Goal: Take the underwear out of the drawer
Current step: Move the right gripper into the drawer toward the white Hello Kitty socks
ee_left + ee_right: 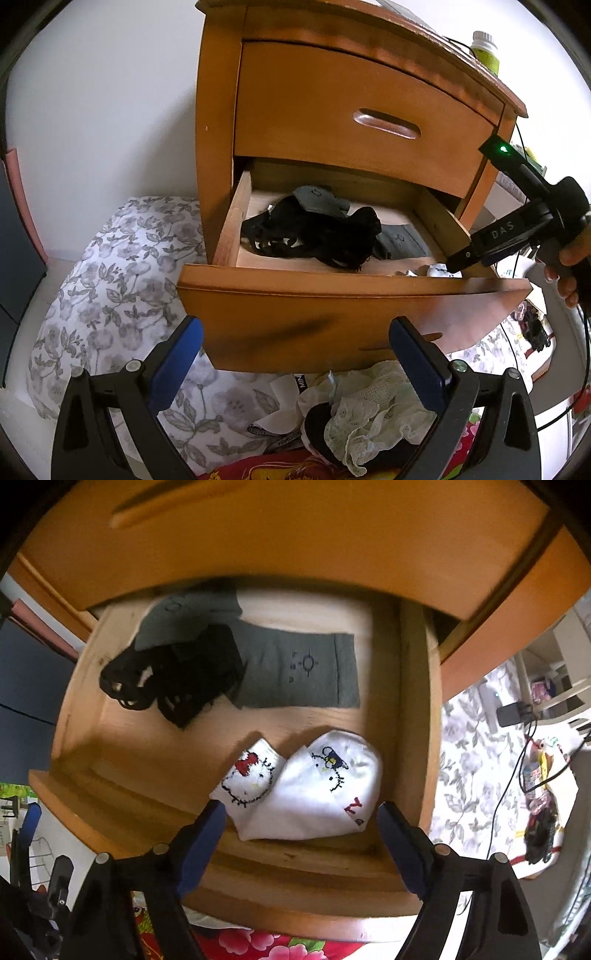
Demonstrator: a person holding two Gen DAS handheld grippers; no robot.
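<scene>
An orange-brown wooden nightstand (pixel 325 110) stands beside a grey floral bedspread (pixel 110 295), its lower wooden drawer (pixel 258 878) pulled out. Black lace underwear (pixel 314 232) lies bunched toward the drawer's back left corner, partly over a flat grey sock (pixel 295 672); white cartoon-print socks (pixel 306 794) sit near the front right corner. Your right gripper (pixel 301 823) points down into the drawer, its blue-padded fingers (pixel 207 823) spread wide on either side of the white socks, holding nothing. Your left gripper (pixel 295 343) hangs before the drawer front, fingers wide apart and empty.
</scene>
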